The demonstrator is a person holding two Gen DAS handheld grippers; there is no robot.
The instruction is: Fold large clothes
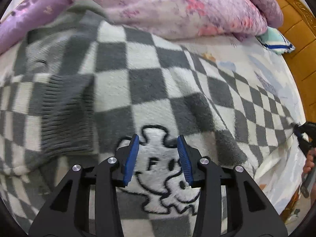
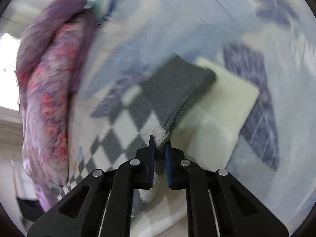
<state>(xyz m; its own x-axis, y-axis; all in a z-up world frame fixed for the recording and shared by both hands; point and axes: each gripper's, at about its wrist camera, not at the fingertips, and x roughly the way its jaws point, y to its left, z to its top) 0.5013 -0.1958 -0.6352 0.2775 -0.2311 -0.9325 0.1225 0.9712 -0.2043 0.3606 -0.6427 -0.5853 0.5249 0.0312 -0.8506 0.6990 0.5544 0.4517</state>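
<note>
Grey and white checks cover the fuzzy knitted sweater, which lies spread over the bed and fills most of my left wrist view. Its pile looks soft and brushed. A ribbed dark grey cuff sits at the left of the frame, its ridges running in close parallel lines. Low in the centre, a white cartoon patch with a wobbly black outline shows a smiling face and the letters "F I"; any further letters are hidden behind my gripper. My left gripper hangs just above that patch, its blue ridged pads spread apart and holding nothing.

At the top of the frame lies a pink floral quilt, plush and rumpled, with a lilac pillow at the upper left. A carved wooden headboard curves down the right edge. At the far right edge my right gripper pinches the sweater's edge.

My right wrist view is blurred. My right gripper is clenched on a fold of the sweater, fabric bunched between its narrow black and blue fingers. A ribbed grey band lies over a cream panel, against the pale blue patterned bedsheet.
</note>
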